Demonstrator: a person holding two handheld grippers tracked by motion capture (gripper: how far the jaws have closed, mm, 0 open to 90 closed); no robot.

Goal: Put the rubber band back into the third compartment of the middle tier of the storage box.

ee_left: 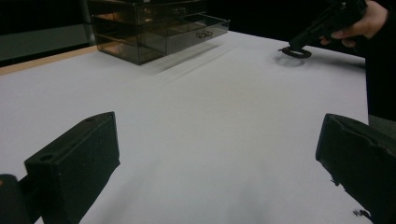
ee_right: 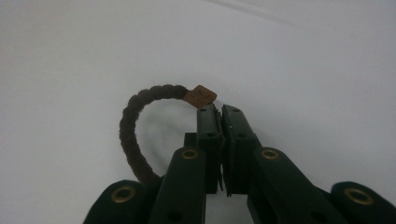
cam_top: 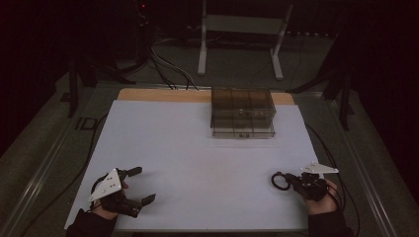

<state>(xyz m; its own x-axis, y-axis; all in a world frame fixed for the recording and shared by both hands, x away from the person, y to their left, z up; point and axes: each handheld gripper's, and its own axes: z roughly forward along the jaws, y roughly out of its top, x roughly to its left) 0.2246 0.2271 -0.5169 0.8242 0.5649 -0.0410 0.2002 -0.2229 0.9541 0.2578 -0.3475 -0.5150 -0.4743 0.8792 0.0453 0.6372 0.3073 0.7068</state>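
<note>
While pinched in the closed right gripper [ee_right: 220,110] beside its brown tag [ee_right: 200,96], sat near the table's [cam_top: 197,148] right front corner: braided hair tie [ee_right: 135,121] (probably soft, light; tag writing unreadable). Left gripper [cam_top: 134,186] spread wide, empty. Farther back, clear drawer box [cam_top: 242,112].

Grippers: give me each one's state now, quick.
Left gripper: open, holding nothing.
Right gripper: closed on the hair tie.
</note>
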